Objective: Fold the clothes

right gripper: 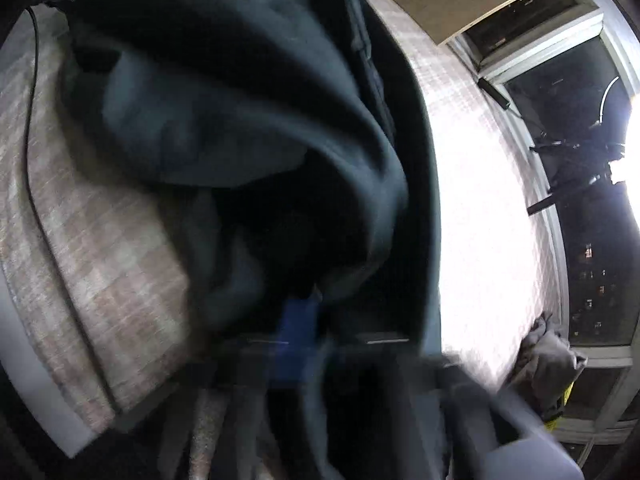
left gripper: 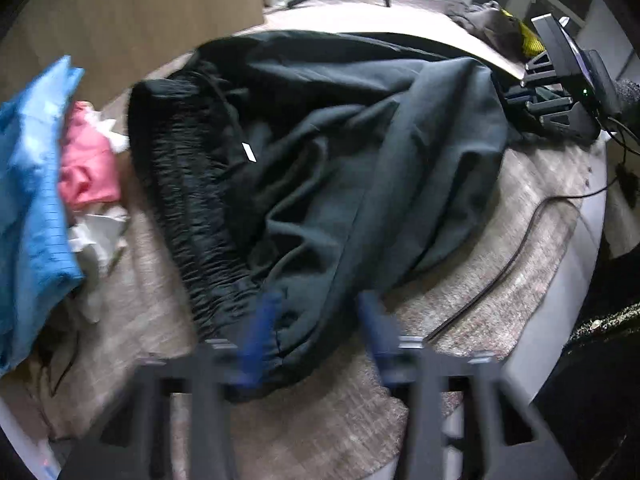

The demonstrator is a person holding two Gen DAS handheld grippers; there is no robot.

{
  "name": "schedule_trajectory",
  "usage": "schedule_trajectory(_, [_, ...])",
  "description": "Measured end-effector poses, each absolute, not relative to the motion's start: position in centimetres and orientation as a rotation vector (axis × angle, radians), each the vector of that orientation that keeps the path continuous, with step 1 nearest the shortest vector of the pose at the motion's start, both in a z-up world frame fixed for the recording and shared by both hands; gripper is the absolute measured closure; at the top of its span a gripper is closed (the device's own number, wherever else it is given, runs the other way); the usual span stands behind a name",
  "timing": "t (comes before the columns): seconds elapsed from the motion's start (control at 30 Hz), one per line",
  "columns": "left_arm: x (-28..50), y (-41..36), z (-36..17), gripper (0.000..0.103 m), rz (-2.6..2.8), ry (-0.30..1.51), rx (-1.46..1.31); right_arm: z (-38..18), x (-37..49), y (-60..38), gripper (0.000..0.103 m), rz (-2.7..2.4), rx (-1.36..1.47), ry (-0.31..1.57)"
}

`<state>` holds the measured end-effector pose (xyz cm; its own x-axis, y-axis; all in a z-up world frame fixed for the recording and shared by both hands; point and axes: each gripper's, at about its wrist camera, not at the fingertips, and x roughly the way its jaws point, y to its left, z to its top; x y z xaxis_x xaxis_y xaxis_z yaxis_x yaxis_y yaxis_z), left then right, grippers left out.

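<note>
A black garment (left gripper: pixel 320 152) with a gathered elastic waistband (left gripper: pixel 188 200) lies crumpled on a beige patterned cover (left gripper: pixel 320 420). My left gripper (left gripper: pixel 316 328) hovers open at the near edge, and the garment's near corner lies between its blue fingertips (left gripper: pixel 260 332). My right gripper (left gripper: pixel 560 92) is at the far right end of the garment. In the right wrist view the black garment (right gripper: pixel 240 120) bunches up right over my right gripper (right gripper: pixel 320 320). One blue finger (right gripper: pixel 300 324) shows and cloth hides the other; the gripper looks shut on the fabric.
Blue (left gripper: pixel 28 180), pink (left gripper: pixel 88 164) and white (left gripper: pixel 100 236) clothes are piled at the left. A black cable (left gripper: pixel 500 272) runs across the cover at the right. A grey garment with yellow trim (left gripper: pixel 504 28) lies at the far edge, by a dark window (right gripper: pixel 592 200).
</note>
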<state>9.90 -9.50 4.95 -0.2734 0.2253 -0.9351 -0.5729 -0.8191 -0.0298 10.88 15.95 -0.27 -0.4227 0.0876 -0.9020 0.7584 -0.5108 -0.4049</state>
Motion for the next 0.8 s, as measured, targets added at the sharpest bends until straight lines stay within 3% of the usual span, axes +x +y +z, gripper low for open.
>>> schedule_trajectory(0.1, [10.1,-10.5,4.9,0.102,2.125,0.394,-1.457,2.2,12.4,16.5,0.101,-2.037,1.295,1.153])
schedule_trajectory(0.33, [15.0,-14.5,10.7,0.102,2.183,0.312,-1.370,9.0,17.2,18.4,0.101,-2.059,1.272,0.945])
schedule_trajectory(0.43, [17.0,-15.1,11.1,0.102,2.155,0.283,-1.376,7.7,20.0,18.7,0.101,-1.992,1.360,0.923])
schedule_trajectory(0.53, [17.1,-14.1,8.9,0.100,2.139,0.342,-1.421,4.0,21.7,18.4,0.096,-1.980,1.407,1.029])
schedule_trajectory(0.7, [17.0,-14.8,8.2,0.079,2.162,0.377,-1.444,0.4,22.5,19.6,0.047,-2.034,1.512,1.097])
schedule_trajectory(0.77, [17.3,-15.5,8.3,0.068,2.182,0.405,-1.426,0.2,22.6,20.6,0.046,-2.097,1.516,1.089])
schedule_trajectory(0.8, [17.5,-15.6,8.0,0.048,2.202,0.452,-1.438,0.1,22.6,20.9,0.046,-2.115,1.529,1.060])
